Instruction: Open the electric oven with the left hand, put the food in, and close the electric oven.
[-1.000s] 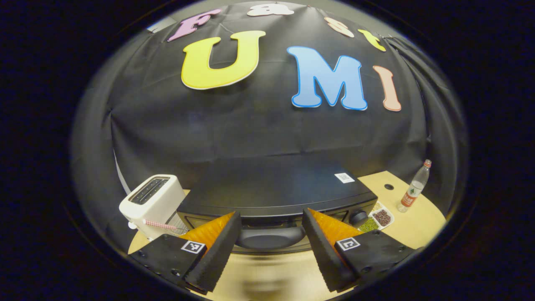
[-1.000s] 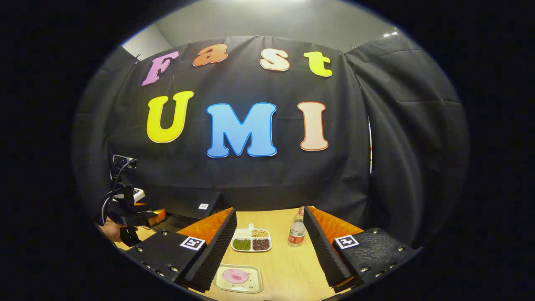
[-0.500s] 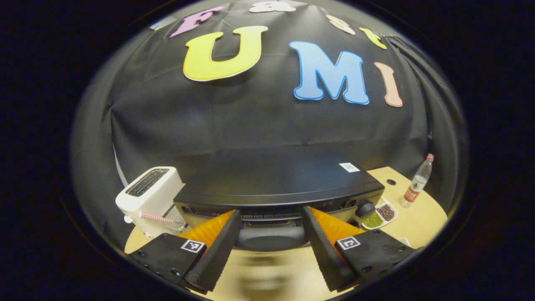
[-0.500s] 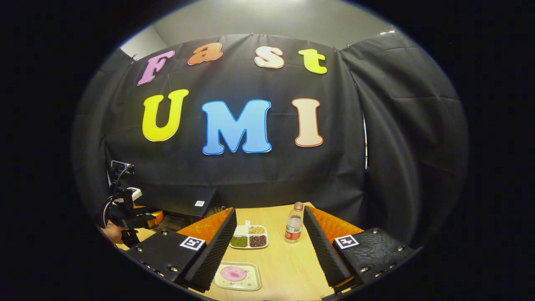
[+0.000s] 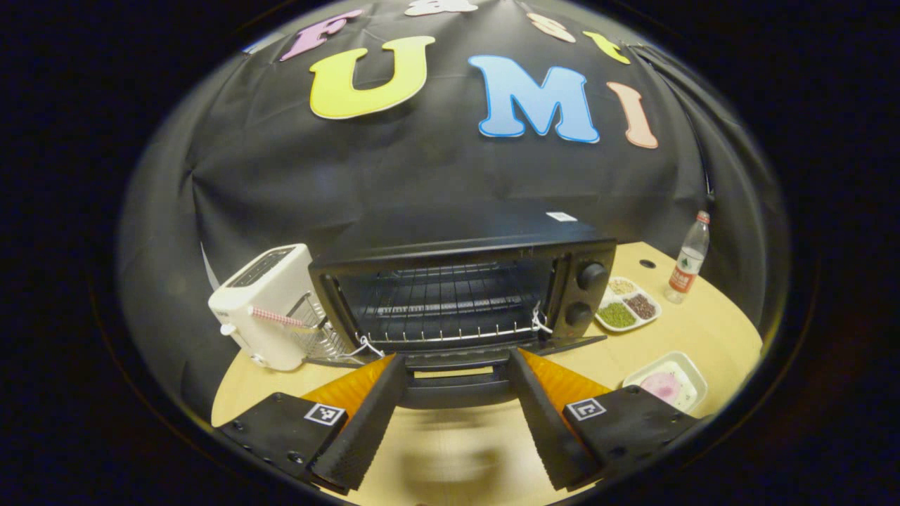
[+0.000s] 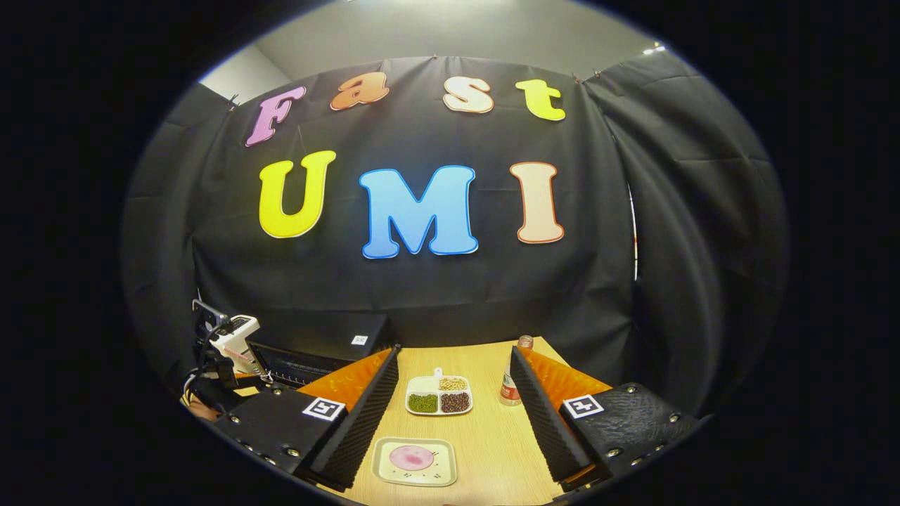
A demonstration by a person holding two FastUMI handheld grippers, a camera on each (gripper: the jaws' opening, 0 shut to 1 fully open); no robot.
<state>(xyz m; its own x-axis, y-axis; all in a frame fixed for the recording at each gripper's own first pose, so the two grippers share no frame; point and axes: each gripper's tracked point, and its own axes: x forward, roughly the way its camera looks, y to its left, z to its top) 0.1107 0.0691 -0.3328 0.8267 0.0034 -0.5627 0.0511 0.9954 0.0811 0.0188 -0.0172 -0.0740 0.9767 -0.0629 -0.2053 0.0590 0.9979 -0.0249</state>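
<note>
The black electric oven (image 5: 576, 242) stands open in the left gripper view, its wire rack (image 5: 443, 309) bare. The door hangs down toward me, and its handle (image 5: 453, 392) lies between the spread fingers of my left gripper (image 5: 457, 360), which is open. The food, a pink piece on a small pale tray (image 5: 664, 385), lies on the table right of the oven. In the right gripper view that tray (image 6: 413, 458) sits low between the fingers of my right gripper (image 6: 455, 351), which is open, holds nothing and hovers above the table. The oven (image 6: 330, 344) stands at the left there.
A white toaster (image 5: 264, 303) stands left of the oven with a wire rack beside it. A sectioned dish of beans (image 5: 626, 306) and a plastic bottle (image 5: 688, 258) stand right of it. The round wooden table (image 5: 717, 330) ends near the bottle.
The oven door has swung down from nearly shut to open, and my left gripper went down and back with the handle. The right gripper barely shifted.
</note>
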